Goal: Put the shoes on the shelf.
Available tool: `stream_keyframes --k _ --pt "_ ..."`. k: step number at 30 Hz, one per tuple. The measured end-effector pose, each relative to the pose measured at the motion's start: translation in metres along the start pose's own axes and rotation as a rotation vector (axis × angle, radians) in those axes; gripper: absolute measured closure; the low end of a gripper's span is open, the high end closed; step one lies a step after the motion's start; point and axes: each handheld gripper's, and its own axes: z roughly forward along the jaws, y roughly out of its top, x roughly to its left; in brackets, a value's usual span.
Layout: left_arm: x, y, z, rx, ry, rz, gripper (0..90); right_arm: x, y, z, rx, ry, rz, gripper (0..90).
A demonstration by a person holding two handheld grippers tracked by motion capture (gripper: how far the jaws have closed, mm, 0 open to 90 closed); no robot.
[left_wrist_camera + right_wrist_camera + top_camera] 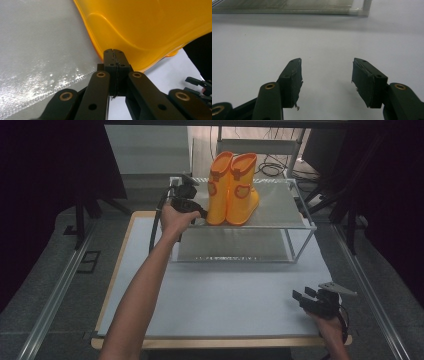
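Left tool (199, 213), jaws closed on nothing, tip at the boots' (232, 190) left heel on the rack (280, 215). Right tool (306, 296) wide open, empty, well short of the boots.

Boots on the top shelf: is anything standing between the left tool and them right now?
Nothing visible does. The left tool is already at the heel of the nearer yellow boot, its jaws pressed together right beside the boot's lower edge on the rack's top shelf. Whether they touch or pinch the boot cannot be told.
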Motion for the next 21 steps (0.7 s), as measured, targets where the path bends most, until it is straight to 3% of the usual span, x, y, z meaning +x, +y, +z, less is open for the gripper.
stream_keyframes --k 9,21 --pt "-0.012 0.002 0.000 0.001 -0.003 0.026 90.0 0.001 0.000 0.001 0.000 0.006 0.001 40.3" --pt "-0.017 0.000 0.002 -0.012 0.016 0.044 90.0 0.003 0.001 0.002 0.000 0.012 -0.004 40.3"
